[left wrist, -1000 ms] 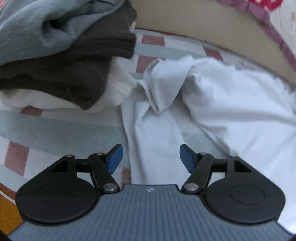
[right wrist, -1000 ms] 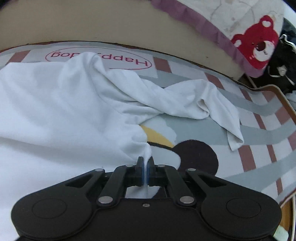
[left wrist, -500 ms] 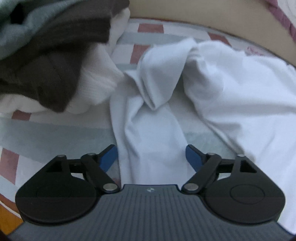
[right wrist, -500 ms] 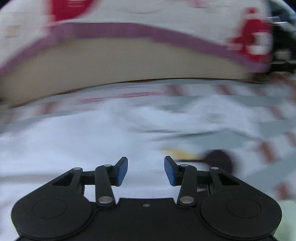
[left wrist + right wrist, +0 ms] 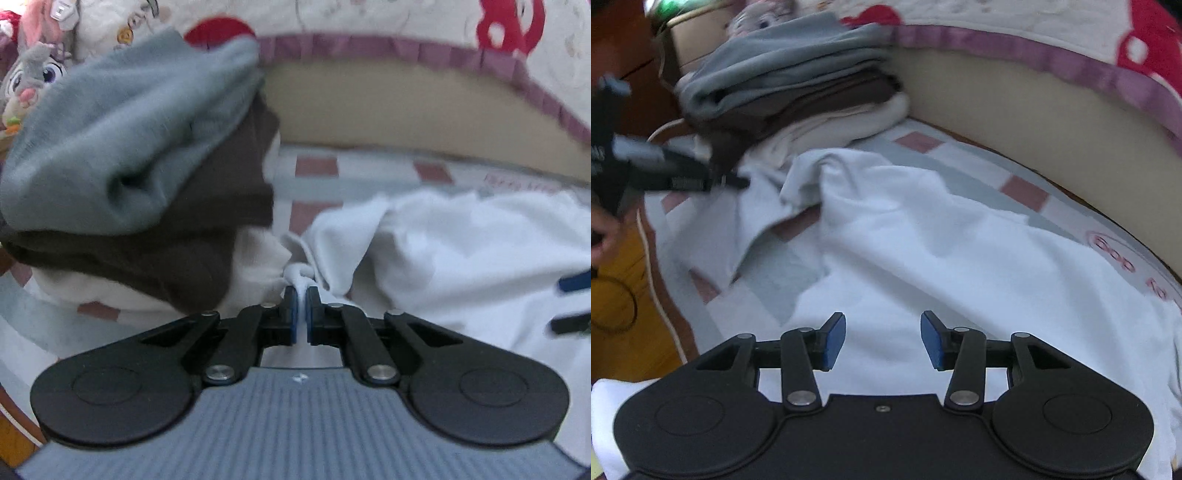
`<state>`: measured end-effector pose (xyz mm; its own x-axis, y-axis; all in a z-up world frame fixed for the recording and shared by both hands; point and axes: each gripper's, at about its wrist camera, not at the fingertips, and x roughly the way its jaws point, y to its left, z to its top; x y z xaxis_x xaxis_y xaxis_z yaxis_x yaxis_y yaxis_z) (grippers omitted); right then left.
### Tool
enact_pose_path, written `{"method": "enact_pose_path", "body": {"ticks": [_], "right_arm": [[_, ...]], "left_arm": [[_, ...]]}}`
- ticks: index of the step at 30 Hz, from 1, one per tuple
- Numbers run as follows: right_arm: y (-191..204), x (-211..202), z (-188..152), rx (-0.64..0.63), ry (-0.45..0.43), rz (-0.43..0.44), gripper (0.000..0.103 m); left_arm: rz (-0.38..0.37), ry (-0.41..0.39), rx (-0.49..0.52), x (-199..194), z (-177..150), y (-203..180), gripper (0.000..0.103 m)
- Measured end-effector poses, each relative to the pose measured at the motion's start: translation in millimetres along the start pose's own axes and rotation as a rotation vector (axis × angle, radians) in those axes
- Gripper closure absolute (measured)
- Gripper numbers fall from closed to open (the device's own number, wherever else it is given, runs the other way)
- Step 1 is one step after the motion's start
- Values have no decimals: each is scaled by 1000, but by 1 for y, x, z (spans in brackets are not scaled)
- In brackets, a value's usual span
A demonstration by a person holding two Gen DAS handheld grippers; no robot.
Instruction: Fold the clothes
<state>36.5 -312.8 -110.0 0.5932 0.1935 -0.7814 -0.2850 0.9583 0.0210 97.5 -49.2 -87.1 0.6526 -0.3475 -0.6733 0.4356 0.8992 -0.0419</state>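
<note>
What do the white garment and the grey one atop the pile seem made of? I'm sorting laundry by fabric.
White garment: thin, smooth, matte knit, probably cotton jersey; it drapes in soft creases. Grey garment: thicker, fuzzy, fleece-like knit judging by its nap and bulky roll, though blur leaves this uncertain.

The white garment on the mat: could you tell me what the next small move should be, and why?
Probably draw the left tool up and over toward the garment's middle. It has just closed on a bunched edge of the white garment beside the stack of folded clothes, while the right tool has just opened and hangs empty above the cloth, so only the left can carry the fold.
</note>
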Motion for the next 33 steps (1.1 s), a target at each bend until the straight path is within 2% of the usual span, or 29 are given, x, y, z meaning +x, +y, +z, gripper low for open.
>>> {"method": "enact_pose_path", "body": {"ticks": [3,5,6,8,13,15,17,20,22,23,24,26,27,29,31,33], "right_arm": [[7,6,-4,-37,23,-14,52],[12,11,-11,-74,59,-54,51],[14,13,-15,-89,79,-79,51],[11,10,-27,-90,110,-73,51],[-7,0,-47,-17,151,-60,51],[-15,-4,-49,31,137,-49,51],[-23,-5,-49,94,117,-29,51],[-29,-3,-47,165,100,11,51],[-29,-2,-44,180,93,33,51],[-28,-2,-43,183,92,39,51],[-28,-2,-42,187,91,45,51],[-28,-5,-42,204,92,64,51],[-27,-7,-42,216,93,73,51],[-27,-12,-43,240,95,90,51],[-27,-16,-44,285,93,106,51],[-26,-18,-44,352,108,160,50]], "left_arm": [[-101,-97,-9,-34,6,5,99],[-156,-181,3,-58,13,7,99],[-168,-224,12,-67,16,4,99],[-150,-304,42,-84,24,-2,99],[-10,-398,70,-90,72,16,99],[60,-423,42,-82,103,40,99],[145,-446,-40,-69,135,72,99],[328,-433,-195,-51,166,124,100],[454,-383,-221,-40,171,144,99],[490,-344,-235,-39,166,150,99],[477,-322,-266,-43,156,152,99],[390,-293,-335,-54,129,151,96],[335,-279,-362,-59,116,147,92],[225,-226,-365,-65,87,126,88],[120,-165,-356,-69,59,103,73],[16,-104,-346,-73,31,80,68]]}}
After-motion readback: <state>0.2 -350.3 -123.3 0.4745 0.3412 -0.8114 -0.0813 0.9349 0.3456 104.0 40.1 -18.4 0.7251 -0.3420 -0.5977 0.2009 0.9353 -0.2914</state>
